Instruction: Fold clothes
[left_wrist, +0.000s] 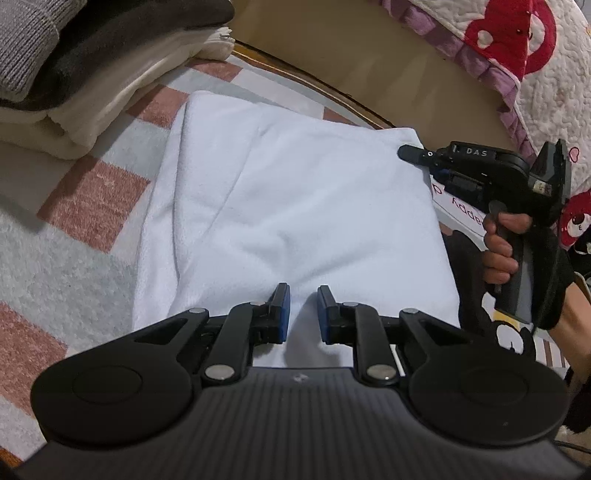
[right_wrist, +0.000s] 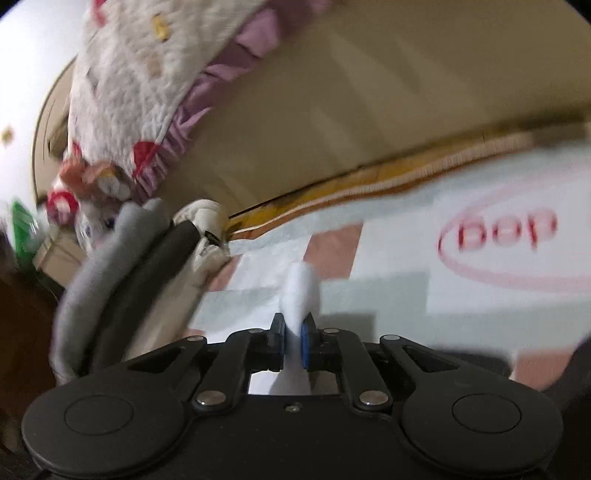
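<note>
One patterned mat (left_wrist: 74, 266) carries the folded white cloth (left_wrist: 295, 206), with stacked garments (left_wrist: 74, 74) beside it. Right gripper (right_wrist: 292, 345) is clamped on the cloth's corner. Left gripper (left_wrist: 303, 314) sits over the near edge, jaws narrowly parted, holding nothing.

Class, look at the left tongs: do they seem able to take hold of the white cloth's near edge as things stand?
Probably yes. The left tongs are open and sit right over the near edge of the white cloth, with nothing between them. The right tongs pinch a far corner, well clear.
</note>
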